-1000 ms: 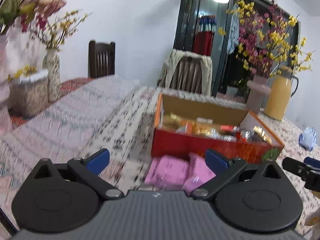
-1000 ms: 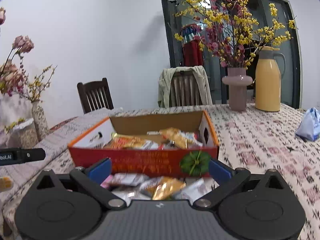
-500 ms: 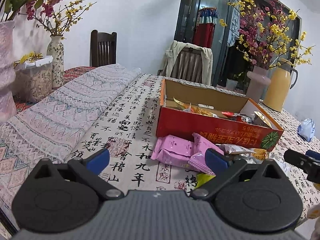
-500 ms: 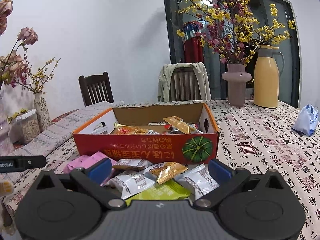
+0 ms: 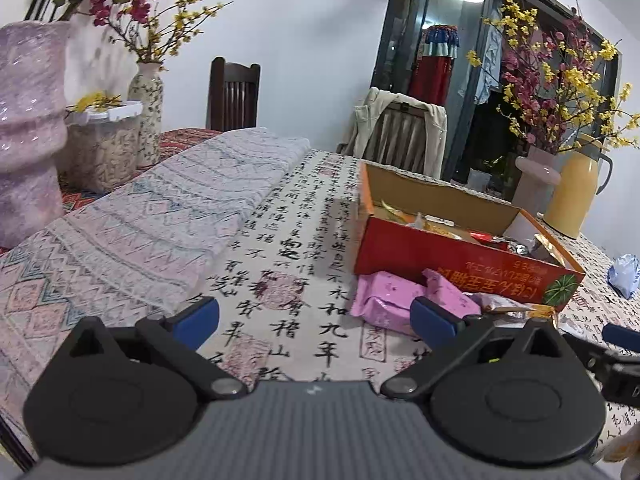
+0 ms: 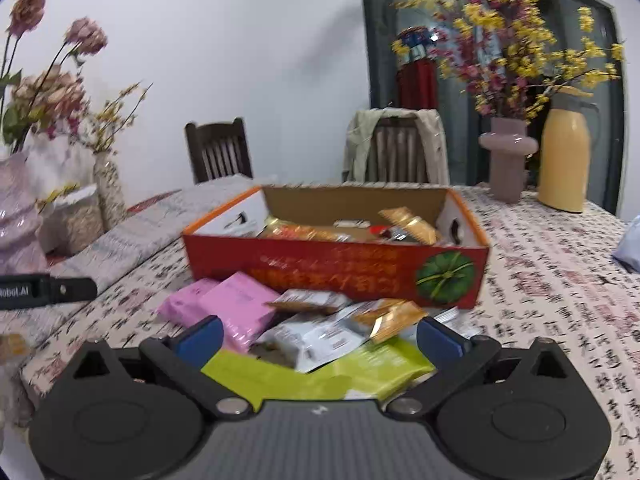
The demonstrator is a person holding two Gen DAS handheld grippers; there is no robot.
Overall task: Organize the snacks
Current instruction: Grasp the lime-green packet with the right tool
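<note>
Right wrist view: glossy pink, silver, gold and green snack packets (image 6: pixel 320 328) heaped before both wide-spread, empty claws.

box (image 6: pixel 336 272): matt cardboard | pink packets (image 6: pixel 236 304): glossy film | tablecloth (image 5: pixel 288 240): printed woven cloth

On the worktop (image 6: pixel 560 280) stands a box (image 6: pixel 336 276) with snacks (image 6: pixel 408 226) in it. Before the box lies a heap of packets (image 6: pixel 320 332). Right of and behind the box stand a vase (image 6: pixel 508 160) and, just right of it, a jug (image 6: pixel 564 160). Left of the box lies a folded cloth (image 5: pixel 160 216); two chairs (image 6: pixel 218 152) stand behind the worktop.
</note>
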